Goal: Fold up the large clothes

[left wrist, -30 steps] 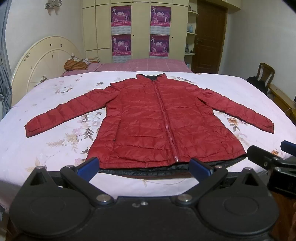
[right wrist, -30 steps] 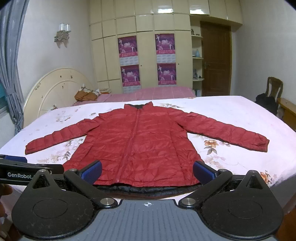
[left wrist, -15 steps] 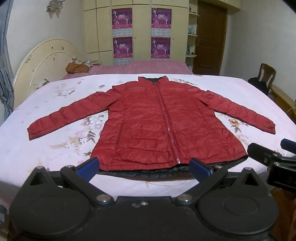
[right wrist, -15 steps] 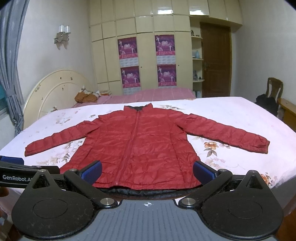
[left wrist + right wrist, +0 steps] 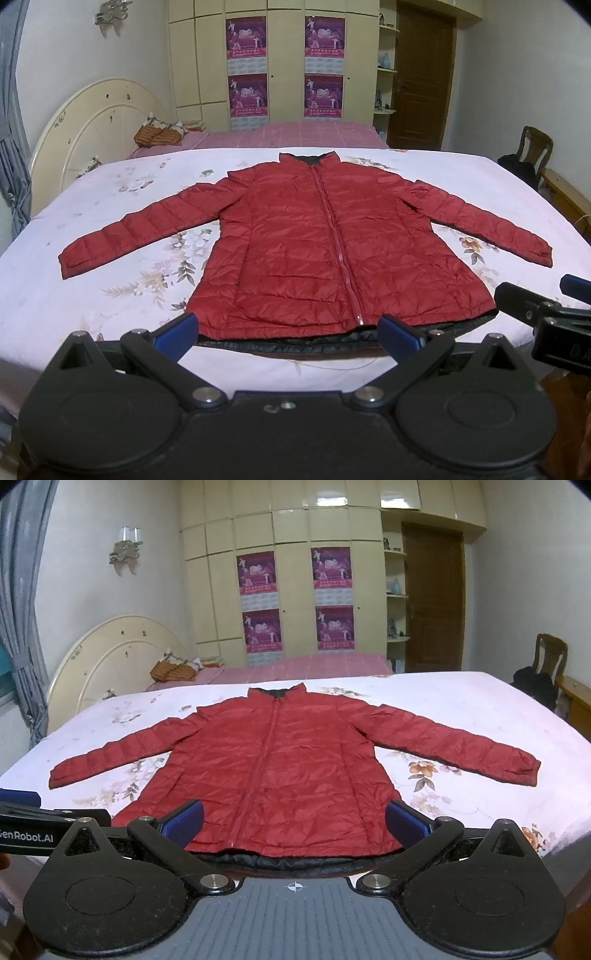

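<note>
Bed (image 5: 55, 302), covered by a pale floral sheet, carries the whole workpiece; I view it from beyond its near edge through both wrist cameras. A red quilted down jacket (image 5: 317, 251) lies flat and face up on the middle of the bed, zipped shut, collar (image 5: 308, 158) toward the far edge, hem (image 5: 314, 338) along the near edge with a strip of dark lining showing beneath it. Both sleeves are spread outward: the left sleeve (image 5: 144, 229) runs toward the bed's left edge, the right sleeve (image 5: 454, 742) toward its right edge.

Left gripper (image 5: 286, 332) hovers just short of the hem, its blue-padded jaws spread wide and holding nothing. Right gripper (image 5: 293, 821) is likewise spread and empty, level with the hem; each tool shows at the margin of the other's view.

Step in hand, as I judge it: approach, before the first fold, since no part of the jacket is yet turned over. The next move probably calls for carrying each gripper out to a sleeve cuff or a hem corner, pinching through the slippery padded layers, and folding a sleeve inward across the body.
</note>
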Available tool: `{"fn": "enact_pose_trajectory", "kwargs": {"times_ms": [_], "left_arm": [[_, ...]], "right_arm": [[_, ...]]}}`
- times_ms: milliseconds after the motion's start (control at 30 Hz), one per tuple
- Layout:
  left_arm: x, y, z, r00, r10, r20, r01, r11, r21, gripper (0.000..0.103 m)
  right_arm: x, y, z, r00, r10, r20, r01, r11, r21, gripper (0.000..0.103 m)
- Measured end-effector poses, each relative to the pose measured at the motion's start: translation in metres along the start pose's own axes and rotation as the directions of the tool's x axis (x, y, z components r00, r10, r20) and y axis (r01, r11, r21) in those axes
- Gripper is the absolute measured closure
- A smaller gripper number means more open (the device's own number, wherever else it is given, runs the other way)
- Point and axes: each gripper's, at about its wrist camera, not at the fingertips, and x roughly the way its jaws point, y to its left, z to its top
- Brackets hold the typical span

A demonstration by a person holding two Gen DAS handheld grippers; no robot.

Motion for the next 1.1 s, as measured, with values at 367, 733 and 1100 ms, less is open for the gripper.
{"fn": "enact_pose_trajectory", "kwargs": {"times_ms": [367,733,1100], "left_arm": [[0.003,0.002,-0.001,1.000,0.004,-0.008,-0.004,1.000,0.000,0.000],[0.007,0.011,0.001,1.000,0.013,-0.016,-0.013,1.000,-0.010,0.000],[0.017,0.021,0.004,0.999,0.026,-0.024,-0.026,1.000,-0.012,0.000]], "right_arm": [[0.003,-0.001,0.000,1.000,-0.009,-0.007,0.009,1.000,0.004,0.000],[0.007,0.000,0.000,1.000,-0.017,-0.012,0.017,1.000,0.009,0.000],[0.019,0.005,0.001,0.999,-0.027,-0.022,0.027,1.000,0.005,0.000]]}}
